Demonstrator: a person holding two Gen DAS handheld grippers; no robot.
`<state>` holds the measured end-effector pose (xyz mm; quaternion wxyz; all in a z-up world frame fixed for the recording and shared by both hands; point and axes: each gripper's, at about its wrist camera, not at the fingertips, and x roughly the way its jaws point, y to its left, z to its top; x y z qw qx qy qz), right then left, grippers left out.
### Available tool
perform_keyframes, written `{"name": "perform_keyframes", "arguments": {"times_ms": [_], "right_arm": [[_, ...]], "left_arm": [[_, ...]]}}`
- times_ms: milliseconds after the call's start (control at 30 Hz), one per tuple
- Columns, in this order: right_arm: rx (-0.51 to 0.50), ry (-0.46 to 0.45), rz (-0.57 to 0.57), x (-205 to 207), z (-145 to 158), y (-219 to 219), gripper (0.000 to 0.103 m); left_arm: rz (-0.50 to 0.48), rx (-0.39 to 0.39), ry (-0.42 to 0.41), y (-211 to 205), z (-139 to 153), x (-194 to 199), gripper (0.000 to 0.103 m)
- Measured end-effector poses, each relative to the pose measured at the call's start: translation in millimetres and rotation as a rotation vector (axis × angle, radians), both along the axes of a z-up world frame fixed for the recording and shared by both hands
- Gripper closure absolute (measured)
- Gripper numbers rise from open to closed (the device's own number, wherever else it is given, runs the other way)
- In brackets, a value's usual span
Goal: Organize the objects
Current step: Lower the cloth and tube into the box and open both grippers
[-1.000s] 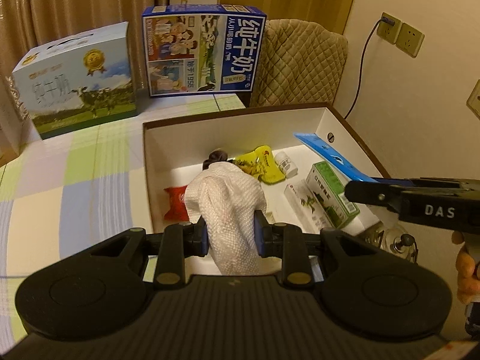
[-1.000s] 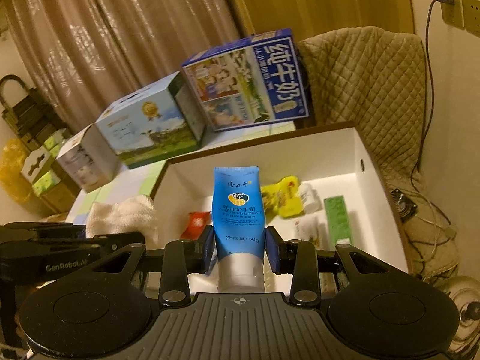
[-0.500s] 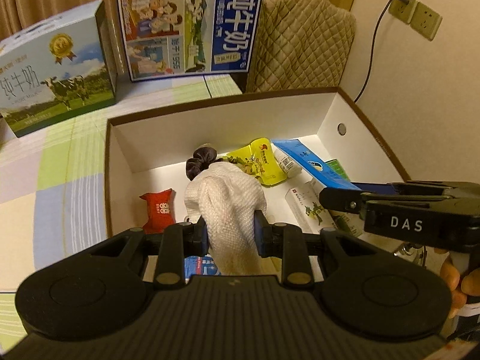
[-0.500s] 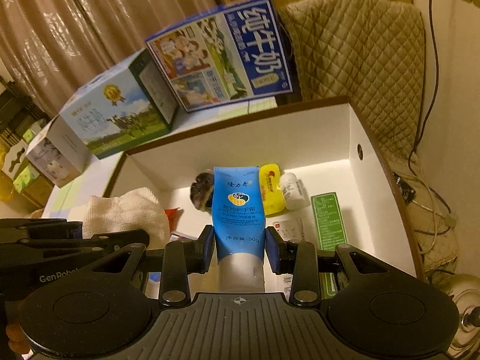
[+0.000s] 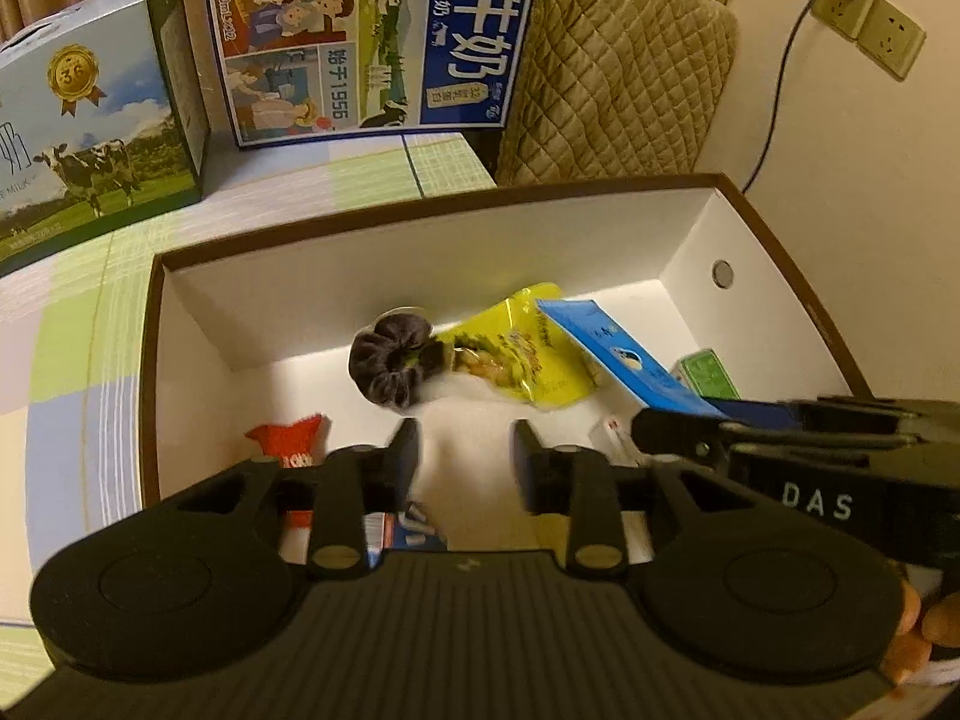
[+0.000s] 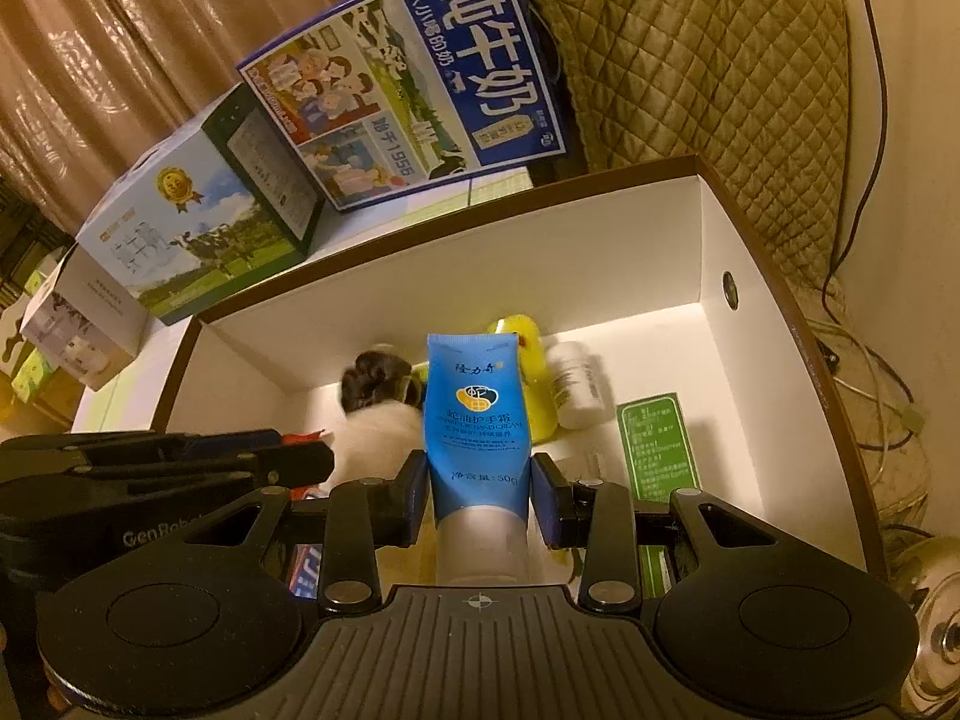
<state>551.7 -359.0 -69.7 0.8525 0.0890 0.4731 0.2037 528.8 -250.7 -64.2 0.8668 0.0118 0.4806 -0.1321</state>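
Observation:
A white box with a brown rim holds a dark hair scrunchie, a yellow snack pouch, a red packet, a green carton and a white bottle. My left gripper is open over the box; the white cloth lies blurred below it, beside the scrunchie. My right gripper is shut on a blue hand-cream tube held over the box; the tube also shows in the left wrist view.
Two milk cartons stand behind the box on the checked tablecloth. A quilted chair back is at the back right. A wall with sockets and a cable lies to the right.
My left gripper has opened and let the white cloth drop into the box. Both grippers have moved lower and further over the box. The right still holds the tube.

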Motion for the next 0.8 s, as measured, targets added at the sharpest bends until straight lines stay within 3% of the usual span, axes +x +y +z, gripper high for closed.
{"name": "perform_keyframes", "arguments": {"times_ms": [333, 500, 667, 800], "right_arm": [[-0.008, 0.013, -0.026, 11, -4, 6, 0.067], [-0.017, -0.020, -0.010, 6, 2, 5, 0.038], [0.003, -0.018, -0.004, -6, 11, -3, 0.034], [0.014, -0.017, 0.002, -22, 19, -10, 0.030]], "left_arm": [[0.020, 0.015, -0.006, 14, 0, 4, 0.037], [0.019, 0.007, -0.018, 20, 7, -2, 0.020], [0.024, 0.015, -0.044, 23, 16, -13, 0.010], [0.037, 0.019, -0.048, 27, 21, -25, 0.009]]}}
